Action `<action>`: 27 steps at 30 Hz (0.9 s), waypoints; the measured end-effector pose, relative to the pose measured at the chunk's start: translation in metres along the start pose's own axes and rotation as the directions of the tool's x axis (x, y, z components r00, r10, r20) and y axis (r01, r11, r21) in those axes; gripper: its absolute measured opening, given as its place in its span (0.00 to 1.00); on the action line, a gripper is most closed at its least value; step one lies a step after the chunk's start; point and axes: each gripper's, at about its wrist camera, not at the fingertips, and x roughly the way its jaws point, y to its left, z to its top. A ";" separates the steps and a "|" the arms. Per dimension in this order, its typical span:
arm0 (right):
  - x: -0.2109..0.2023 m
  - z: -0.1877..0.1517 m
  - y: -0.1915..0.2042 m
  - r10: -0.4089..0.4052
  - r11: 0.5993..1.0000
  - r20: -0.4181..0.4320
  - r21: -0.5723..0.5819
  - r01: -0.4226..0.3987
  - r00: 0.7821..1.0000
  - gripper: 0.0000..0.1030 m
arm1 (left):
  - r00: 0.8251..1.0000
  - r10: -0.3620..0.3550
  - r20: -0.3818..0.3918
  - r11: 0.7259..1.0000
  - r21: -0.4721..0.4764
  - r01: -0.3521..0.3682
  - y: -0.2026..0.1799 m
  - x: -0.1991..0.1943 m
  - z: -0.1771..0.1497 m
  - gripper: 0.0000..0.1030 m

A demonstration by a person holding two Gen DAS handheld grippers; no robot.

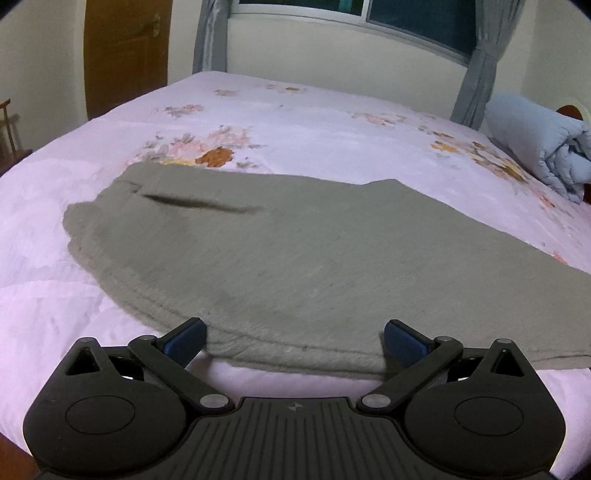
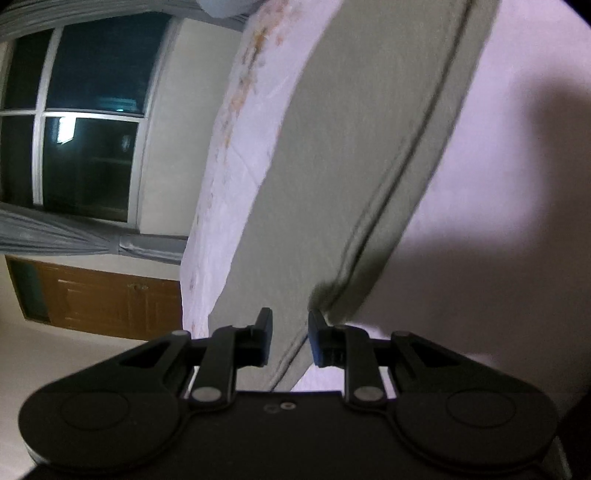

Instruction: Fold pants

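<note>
Two grippers work at a pair of grey-green pants (image 1: 295, 258) that lies spread flat on the bed (image 1: 332, 122), whose pink cover bears printed flowers. The left gripper (image 1: 294, 341) has its blue-padded jaws spread wide and empty, poised at the pants' near folded edge, where stacked layers show along the hem. On the pants' far side a dark slit of a pocket shows. The right gripper (image 2: 290, 341), seen in a view rolled sideways, has its jaws partly apart with the cloth's seamed edge (image 2: 388, 221) running between them; the pads do not press the fabric. Beyond the pants, at the bed's far right corner, a rolled pale-blue quilt (image 1: 539, 144) rests. Behind the bed stand a window (image 1: 406, 22) with grey curtains (image 1: 480, 74) and a brown wooden door (image 1: 125, 55).
</note>
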 end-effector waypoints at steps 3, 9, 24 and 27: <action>0.007 0.000 -0.005 -0.011 0.999 -0.008 0.042 0.012 1.000 0.15 | 1.000 -0.010 -0.027 0.999 -0.033 0.009 0.010 0.007 -0.003 1.00; 0.023 -0.006 -0.009 -0.013 0.997 -0.019 0.077 0.014 1.000 0.15 | 0.999 -0.026 -0.030 0.996 -0.082 0.024 0.018 0.011 -0.009 1.00; 0.008 -0.018 -0.021 -0.024 0.999 -0.008 -0.021 0.024 1.000 0.00 | 0.999 -0.029 -0.036 0.997 -0.076 0.026 0.017 0.013 -0.010 1.00; 0.000 -0.018 -0.024 0.028 0.999 0.037 0.027 -0.029 0.999 0.04 | 0.999 -0.025 -0.030 0.997 -0.071 0.023 0.017 0.011 -0.010 1.00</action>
